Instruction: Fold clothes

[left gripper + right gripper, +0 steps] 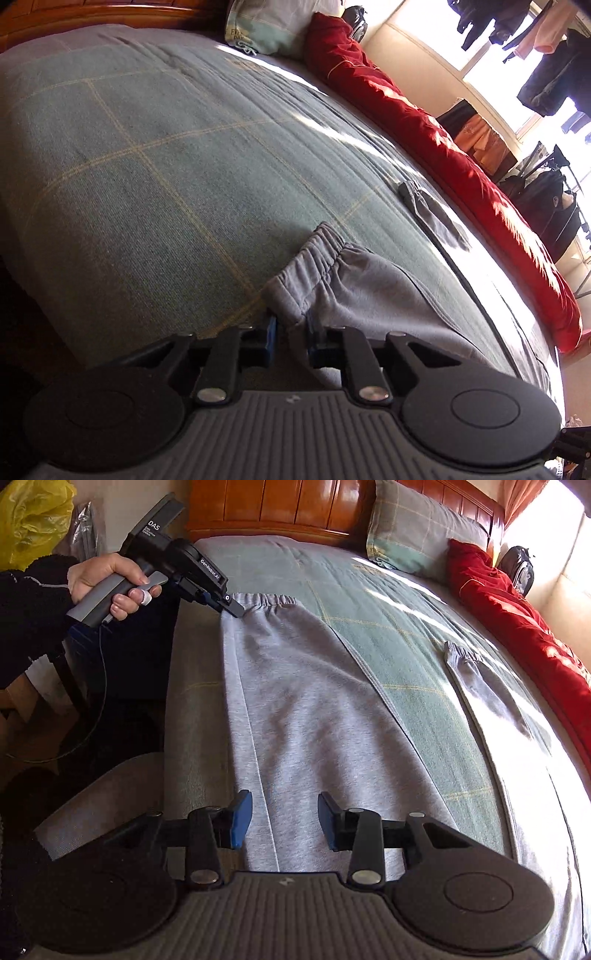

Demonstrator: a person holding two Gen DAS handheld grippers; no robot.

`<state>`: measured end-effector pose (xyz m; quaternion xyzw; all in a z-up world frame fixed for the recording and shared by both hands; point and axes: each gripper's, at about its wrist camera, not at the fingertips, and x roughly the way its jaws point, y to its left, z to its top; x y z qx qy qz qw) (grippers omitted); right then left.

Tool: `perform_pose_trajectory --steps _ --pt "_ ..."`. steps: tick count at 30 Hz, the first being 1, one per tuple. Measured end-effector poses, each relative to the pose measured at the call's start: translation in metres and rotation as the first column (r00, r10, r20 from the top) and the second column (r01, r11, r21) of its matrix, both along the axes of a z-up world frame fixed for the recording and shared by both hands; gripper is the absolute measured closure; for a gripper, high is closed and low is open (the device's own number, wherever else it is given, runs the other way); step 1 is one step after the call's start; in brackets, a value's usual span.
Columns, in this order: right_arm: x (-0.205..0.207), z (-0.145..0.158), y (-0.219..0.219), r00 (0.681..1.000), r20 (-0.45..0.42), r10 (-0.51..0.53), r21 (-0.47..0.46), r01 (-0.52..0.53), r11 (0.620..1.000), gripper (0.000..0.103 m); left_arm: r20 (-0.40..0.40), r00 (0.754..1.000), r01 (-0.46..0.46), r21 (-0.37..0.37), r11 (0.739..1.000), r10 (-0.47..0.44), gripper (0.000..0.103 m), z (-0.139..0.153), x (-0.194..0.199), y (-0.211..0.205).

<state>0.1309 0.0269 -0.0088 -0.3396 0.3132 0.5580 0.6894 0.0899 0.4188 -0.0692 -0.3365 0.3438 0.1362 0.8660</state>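
Grey sweatpants [303, 709] lie flat on a green checked bedsheet [399, 635], with their legs stretched toward the headboard. The near leg ends in an elastic cuff [269, 600]; the other leg [480, 690] lies apart to the right. My left gripper [236, 610], held by a hand [107, 579], is shut on the left corner of that cuff. The left wrist view shows the cuff fabric [314, 273] pinched in the left gripper [291, 328]. My right gripper [284, 808] is open just above the wide part of the near leg, with nothing between its fingers.
A red quilt [524, 635] runs along the far bed edge, with a pillow [417, 535] and wooden headboard [280, 509] at the top. A dark backpack [519, 572] sits by the window. A yellow bag [33, 520] and clutter stand left of the bed. Clothes [550, 74] hang by the window.
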Motion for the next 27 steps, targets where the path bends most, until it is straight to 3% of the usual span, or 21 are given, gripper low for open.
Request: perform_pose_trajectory --steps 2,5,8,11,13,14,15,17,20,23,27 --pt "-0.004 -0.008 0.001 1.000 -0.012 0.018 -0.024 -0.018 1.000 0.067 -0.020 0.999 0.042 0.021 0.999 -0.041 0.083 0.004 -0.004 -0.001" --pt "-0.007 -0.020 0.006 1.000 -0.006 0.024 -0.058 -0.024 0.998 0.070 -0.078 0.995 0.065 0.111 0.992 -0.057 0.068 0.008 -0.005 -0.008" --pt "-0.010 -0.031 0.010 1.000 -0.001 0.030 -0.091 -0.030 0.995 0.093 -0.091 0.995 0.065 0.223 0.973 -0.045 0.064 0.018 -0.005 -0.015" --pt "-0.013 -0.033 0.012 0.999 -0.019 0.033 -0.099 -0.035 0.995 0.098 -0.085 0.995 0.081 0.318 0.944 -0.057 0.064 0.032 -0.007 -0.026" --pt "-0.013 -0.026 0.010 0.997 -0.064 0.038 -0.070 -0.042 0.997 0.098 -0.075 0.994 0.107 0.369 0.923 -0.085 0.054 0.039 -0.009 -0.037" --pt "-0.014 -0.023 0.008 0.998 -0.055 0.031 -0.060 -0.034 0.998 0.093 -0.064 0.989 0.146 0.379 0.914 -0.132 0.051 0.041 -0.009 -0.047" --pt "-0.015 -0.021 0.006 0.999 -0.039 0.021 -0.053 -0.023 0.998 0.088 -0.055 0.981 0.195 0.383 0.903 -0.188 0.046 0.042 -0.008 -0.058" --pt "-0.019 -0.016 -0.001 1.000 -0.013 0.022 -0.058 -0.023 0.998 0.088 -0.053 0.953 0.297 0.380 0.876 -0.299 0.045 0.038 -0.003 -0.084" --pt "-0.023 -0.017 -0.013 1.000 0.024 0.014 -0.114 -0.012 0.993 0.088 -0.066 0.899 0.421 0.398 0.815 -0.432 0.045 0.030 0.006 -0.125" --pt "-0.027 -0.025 -0.030 0.998 0.053 -0.019 -0.179 0.028 0.983 0.086 -0.091 0.840 0.516 0.438 0.736 -0.535 0.045 0.022 0.012 -0.164" --pt "-0.031 -0.034 -0.047 0.994 0.088 -0.064 -0.192 0.080 0.978 0.082 -0.133 0.713 0.640 0.525 0.561 -0.689 0.039 0.017 0.006 -0.219"
